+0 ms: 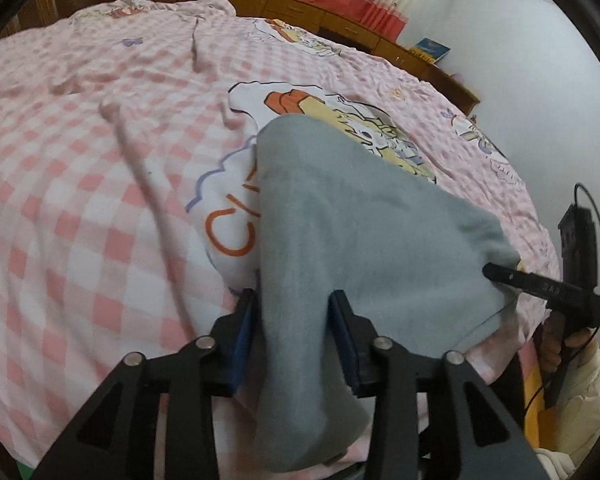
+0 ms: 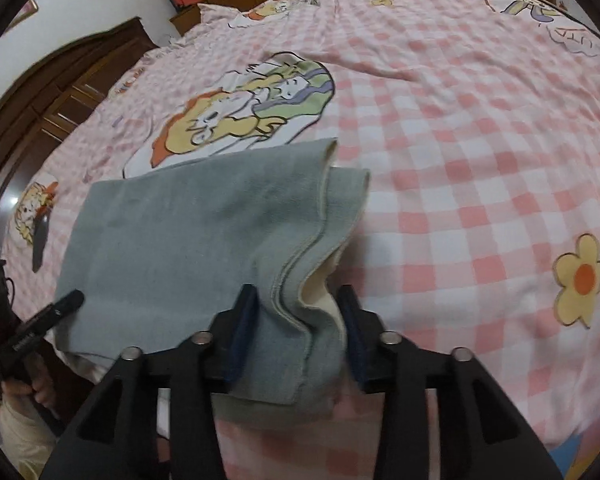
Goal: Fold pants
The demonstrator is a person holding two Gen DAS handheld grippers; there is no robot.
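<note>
Grey folded pants [image 1: 340,220] lie mid-frame on the checked bed [image 1: 80,200]; left gripper [image 1: 296,300] and right gripper [image 2: 296,296] jaws part-open, cloth loose between them.

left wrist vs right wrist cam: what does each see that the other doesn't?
Left wrist only: the folded, closed edge of the grey pants between the left gripper fingers, a blue book on the wooden ledge, and orange lettering on the bedsheet.

Right wrist only: the stacked open hems with cream lining, between the right gripper fingers, plus a yellow flower print.

Both: the pants on the pink checked sheet, the other gripper at the far corner, and jaws parted around the cloth.
</note>
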